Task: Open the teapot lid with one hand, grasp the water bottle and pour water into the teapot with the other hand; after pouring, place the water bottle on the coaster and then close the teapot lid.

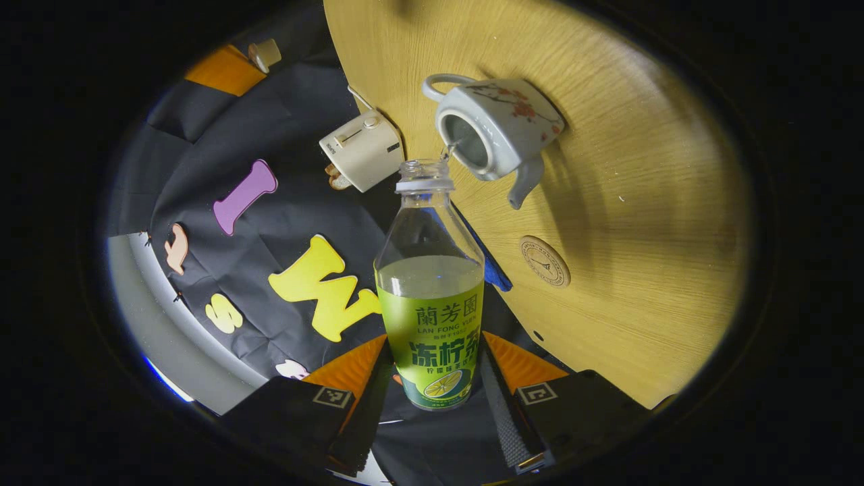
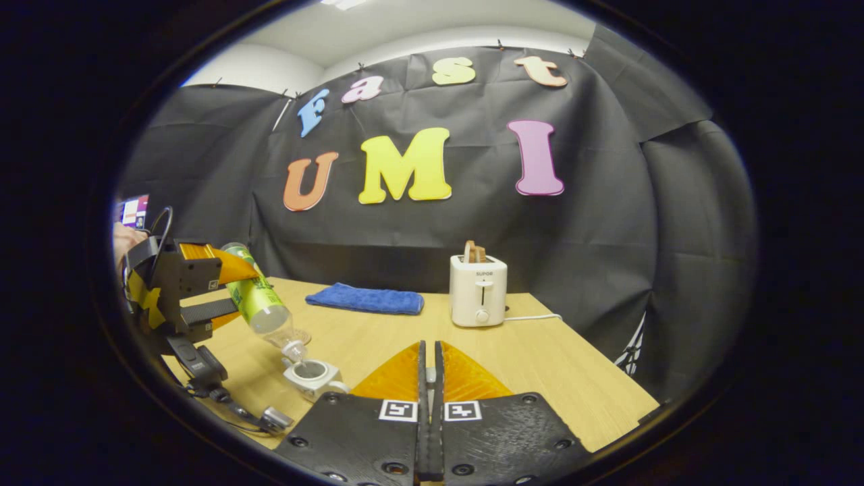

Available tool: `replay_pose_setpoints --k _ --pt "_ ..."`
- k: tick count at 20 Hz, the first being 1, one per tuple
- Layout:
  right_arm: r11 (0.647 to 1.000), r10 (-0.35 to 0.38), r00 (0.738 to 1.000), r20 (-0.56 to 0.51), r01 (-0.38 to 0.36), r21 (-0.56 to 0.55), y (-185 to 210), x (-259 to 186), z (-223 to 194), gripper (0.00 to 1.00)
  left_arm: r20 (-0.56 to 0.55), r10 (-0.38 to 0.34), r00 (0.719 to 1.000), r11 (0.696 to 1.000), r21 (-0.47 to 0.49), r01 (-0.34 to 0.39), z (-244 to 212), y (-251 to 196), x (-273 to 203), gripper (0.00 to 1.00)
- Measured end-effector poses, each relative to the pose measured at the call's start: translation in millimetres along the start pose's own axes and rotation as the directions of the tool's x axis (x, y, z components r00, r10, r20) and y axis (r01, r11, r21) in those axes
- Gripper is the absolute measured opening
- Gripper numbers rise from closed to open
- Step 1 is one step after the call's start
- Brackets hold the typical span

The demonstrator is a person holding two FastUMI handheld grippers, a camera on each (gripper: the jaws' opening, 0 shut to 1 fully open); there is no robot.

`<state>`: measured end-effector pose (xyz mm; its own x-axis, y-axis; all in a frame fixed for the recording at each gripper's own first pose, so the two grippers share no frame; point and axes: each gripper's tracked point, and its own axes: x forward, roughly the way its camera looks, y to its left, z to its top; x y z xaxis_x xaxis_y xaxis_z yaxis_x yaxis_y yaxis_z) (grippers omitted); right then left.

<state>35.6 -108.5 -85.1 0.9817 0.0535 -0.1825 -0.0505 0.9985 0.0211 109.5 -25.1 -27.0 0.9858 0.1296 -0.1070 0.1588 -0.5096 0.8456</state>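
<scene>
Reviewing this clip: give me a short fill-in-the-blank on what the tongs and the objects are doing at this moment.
1. The left tongs are shut on the ____, tilting it toward the table.
2. Its mouth is over the open top of the ____.
3. The right tongs have fingers that are ____, pressed together.
4. The round coaster on the table has ____ on it.

Missing words: water bottle; teapot; shut; nothing

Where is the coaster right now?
In the left gripper view the coaster lies bare on the wooden table, just past the teapot spout, to the right of the tilted water bottle.
</scene>
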Motion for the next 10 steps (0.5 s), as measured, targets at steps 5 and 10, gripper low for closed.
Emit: replay_pose_setpoints --k 5,10 --pt "1.0 -0.004 1.0 0.003 0.004 -0.002 -2.1 -2.0 0.6 0.0 -0.002 -0.001 1.0 1.0 -0.007 0.001 -1.6 0.7 1.9 0.74" --pt "1.0 -0.005 1.0 0.007 0.005 -0.006 -1.6 -2.1 2.7 0.0 -0.007 0.004 1.0 1.0 -0.019 -0.004 -4.1 1.6 1.9 0.74"
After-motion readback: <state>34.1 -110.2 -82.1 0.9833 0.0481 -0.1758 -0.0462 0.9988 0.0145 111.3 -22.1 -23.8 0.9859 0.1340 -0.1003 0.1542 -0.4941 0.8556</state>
